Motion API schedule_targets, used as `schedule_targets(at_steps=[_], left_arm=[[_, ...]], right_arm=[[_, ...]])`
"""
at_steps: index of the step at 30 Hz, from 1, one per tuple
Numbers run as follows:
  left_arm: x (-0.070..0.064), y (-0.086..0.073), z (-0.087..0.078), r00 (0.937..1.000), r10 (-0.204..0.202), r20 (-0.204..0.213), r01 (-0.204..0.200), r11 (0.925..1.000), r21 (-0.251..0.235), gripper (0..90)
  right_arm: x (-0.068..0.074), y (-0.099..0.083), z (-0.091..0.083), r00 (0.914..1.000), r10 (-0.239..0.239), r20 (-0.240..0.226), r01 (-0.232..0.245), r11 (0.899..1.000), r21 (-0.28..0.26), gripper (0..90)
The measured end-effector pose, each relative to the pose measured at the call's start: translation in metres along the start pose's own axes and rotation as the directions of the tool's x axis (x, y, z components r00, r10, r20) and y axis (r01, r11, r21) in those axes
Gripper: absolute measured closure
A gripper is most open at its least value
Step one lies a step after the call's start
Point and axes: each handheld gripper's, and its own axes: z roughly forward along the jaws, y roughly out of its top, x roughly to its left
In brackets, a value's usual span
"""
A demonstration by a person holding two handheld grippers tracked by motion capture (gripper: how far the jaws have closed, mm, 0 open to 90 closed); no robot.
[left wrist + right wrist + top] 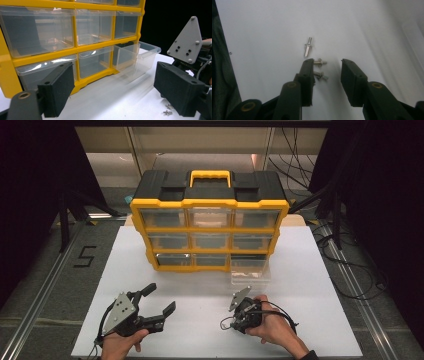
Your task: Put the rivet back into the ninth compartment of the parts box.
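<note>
Between the spread black jaws of the right gripper (327, 62), three small silver metal screws are seen lying on the white tabletop (310, 320). Nearest the tips, the middle screw (320, 62) lies at the end of the jaw at nine o'clock, whether touching it cannot be told; the lowest screw (321, 75) lies just inside that same jaw, and the longest screw (307, 46) lies clear of both jaws toward twelve o'clock. None of them is clamped: the jaws are held apart with bare table between them.

In the high view the right gripper (239, 311) is held low at about five o'clock on the table, tipped down toward the surface, with the person's right hand (270, 325) wrapped around it. The left gripper (159, 299) is held at about seven o'clock by the left hand (120, 345), its jaws wide apart and gripping nothing.

Toward twelve o'clock the yellow-and-black plastic drawer cabinet (209, 225) is stood at the far side of the table, its clear drawers set three by three. One clear plastic drawer (250, 270), the bottom one at the cabinet's right end, is pulled out over the table, between the cabinet and the right gripper.
</note>
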Motion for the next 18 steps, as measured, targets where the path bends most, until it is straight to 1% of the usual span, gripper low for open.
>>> schedule_targets(at_steps=[2,4,5,9,12,13,14,15,18], left_arm=[[0.0003,0.0000,0.0000,1.0000,0.003,0.000,-0.003,1.0000,0.001,16.1],[0.0003,0.0000,0.0001,1.0000,0.003,0.000,-0.003,1.0000,0.001,16.1],[0.0003,-0.0001,0.0003,1.0000,0.001,0.000,-0.001,1.0000,0.001,16.2],[0.0005,-0.0002,0.0002,1.0000,-0.001,-0.001,0.001,1.0000,0.002,16.2],[0.0007,-0.0002,0.0004,1.0000,-0.002,-0.002,0.002,1.0000,0.001,16.2],[0.0007,-0.0002,0.0003,1.0000,-0.003,-0.002,0.003,1.0000,0.001,16.2],[0.0008,-0.0002,0.0004,1.0000,-0.003,-0.002,0.003,1.0000,0.001,16.2],[0.0008,-0.0002,0.0004,1.0000,-0.003,-0.003,0.003,1.0000,0.001,16.2],[0.0008,-0.0002,0.0005,1.0000,-0.004,-0.003,0.004,1.0000,0.000,16.2]], right_arm=[[-0.0004,0.0000,0.0006,0.9998,0.010,-0.014,-0.010,1.000,0.002,66.6],[-0.0005,-0.0001,0.0013,0.9998,0.013,-0.017,-0.012,1.000,0.007,67.6],[-0.0009,-0.0004,0.0028,0.9996,0.021,-0.020,-0.021,1.000,0.014,71.3],[-0.0025,-0.0011,0.0024,0.9999,0.012,-0.011,-0.012,1.000,0.019,79.1],[-0.0017,-0.0004,0.0025,0.9998,-0.012,-0.018,0.012,1.000,0.025,83.6],[-0.0016,-0.0001,0.0027,0.9997,-0.019,-0.017,0.019,0.999,0.025,83.4],[-0.0017,0.0000,0.0027,0.9996,-0.019,-0.018,0.020,1.000,0.024,80.7],[-0.0017,0.0001,0.0026,0.9998,-0.007,-0.021,0.008,1.000,0.019,74.5],[-0.0013,0.0015,0.0023,0.9995,0.025,-0.020,-0.025,1.000,0.004,66.3]])
